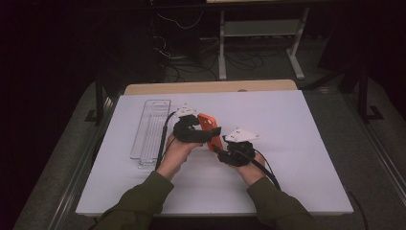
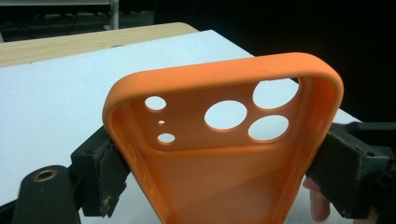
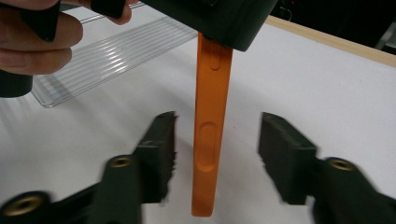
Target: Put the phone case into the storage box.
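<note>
Clamping one orange phone case [image 2: 219,154] in our left gripper [image 1: 191,128], we hold our right gripper [image 3: 217,158] with jaws apart around it, beside one clear tray [image 1: 151,129].

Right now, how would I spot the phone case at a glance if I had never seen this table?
Start at the white table and look just left of its middle, where the two hands meet. The phone case stands on edge there, clamped by the left gripper. It is the one bright orange thing, unlike the clear plastic tray beside it.
</note>
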`<state>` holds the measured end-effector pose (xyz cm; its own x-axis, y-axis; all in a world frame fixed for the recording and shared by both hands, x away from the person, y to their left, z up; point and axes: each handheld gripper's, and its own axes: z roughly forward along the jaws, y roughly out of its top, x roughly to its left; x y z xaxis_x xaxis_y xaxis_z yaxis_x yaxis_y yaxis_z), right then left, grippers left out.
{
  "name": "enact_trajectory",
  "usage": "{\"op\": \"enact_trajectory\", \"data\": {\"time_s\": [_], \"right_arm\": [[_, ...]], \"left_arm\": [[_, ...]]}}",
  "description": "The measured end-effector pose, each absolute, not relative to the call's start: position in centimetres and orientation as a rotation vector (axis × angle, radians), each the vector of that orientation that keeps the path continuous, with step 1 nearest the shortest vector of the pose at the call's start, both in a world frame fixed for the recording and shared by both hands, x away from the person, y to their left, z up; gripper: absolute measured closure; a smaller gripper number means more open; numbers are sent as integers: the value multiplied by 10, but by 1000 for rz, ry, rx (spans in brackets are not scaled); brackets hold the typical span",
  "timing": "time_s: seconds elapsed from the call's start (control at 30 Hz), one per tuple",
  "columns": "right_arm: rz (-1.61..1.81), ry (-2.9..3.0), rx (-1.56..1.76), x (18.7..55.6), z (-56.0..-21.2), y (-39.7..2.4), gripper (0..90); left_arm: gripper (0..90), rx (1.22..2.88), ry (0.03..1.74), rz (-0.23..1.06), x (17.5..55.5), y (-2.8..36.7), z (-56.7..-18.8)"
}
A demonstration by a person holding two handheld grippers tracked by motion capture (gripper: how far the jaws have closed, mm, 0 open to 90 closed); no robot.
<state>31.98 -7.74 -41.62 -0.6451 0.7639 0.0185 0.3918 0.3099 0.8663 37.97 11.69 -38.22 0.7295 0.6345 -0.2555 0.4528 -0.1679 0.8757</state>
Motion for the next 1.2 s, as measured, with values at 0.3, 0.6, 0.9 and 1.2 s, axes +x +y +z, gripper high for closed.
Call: {"op": "enact_trajectory", "data": {"time_s": [0.3,0.6,0.9,1.2], "right_arm": [[1264,2238,1039,326,-414,-80,54],[1222,2309,986,330,-415,-85,0],[1238,2323,953,328,-417,-100,0],[1233,2311,982,322,-422,-123,0]], "left_arm": [[146,1800,868,197,380,120,-381],[145,1792,866,203,380,120,-380],[145,1796,861,196,379,119,-380],[145,1789,866,195,378,120,-378]]}}
